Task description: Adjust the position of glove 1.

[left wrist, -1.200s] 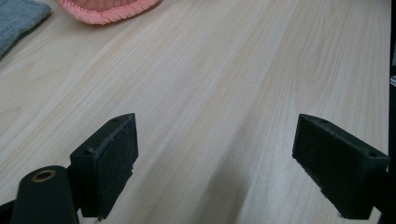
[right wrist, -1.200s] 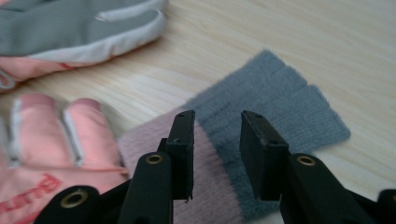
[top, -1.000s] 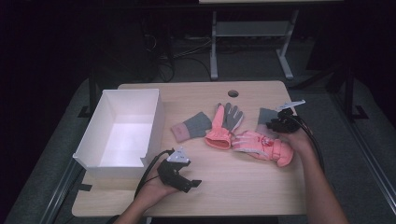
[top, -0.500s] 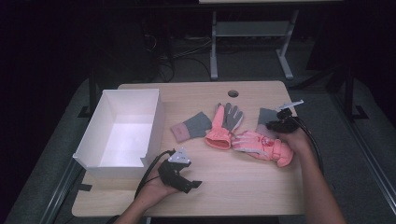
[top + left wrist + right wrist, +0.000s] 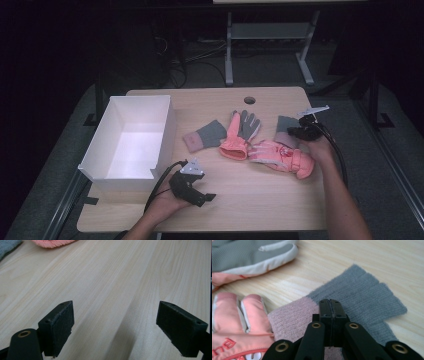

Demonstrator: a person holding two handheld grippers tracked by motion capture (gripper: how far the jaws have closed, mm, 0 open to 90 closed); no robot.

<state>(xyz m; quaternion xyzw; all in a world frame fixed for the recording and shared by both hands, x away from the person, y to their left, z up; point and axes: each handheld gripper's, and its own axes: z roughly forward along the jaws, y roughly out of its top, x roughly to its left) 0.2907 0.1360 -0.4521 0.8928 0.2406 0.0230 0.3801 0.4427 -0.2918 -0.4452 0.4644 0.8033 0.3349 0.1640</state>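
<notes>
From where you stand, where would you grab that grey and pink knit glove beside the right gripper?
Probably mid-body, from above. The knit glove lies flat and limp, so only a pinched fold gives hold. The right gripper is shut there, at its pink-grey seam, clear of the coral ski glove.

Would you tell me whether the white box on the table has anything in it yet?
Empty: the high view shows the white box with a bare white floor, and all the gloves lie outside it on the table.

Right of the white box we find gloves crowding the table's middle, bare wood nearer us
</notes>
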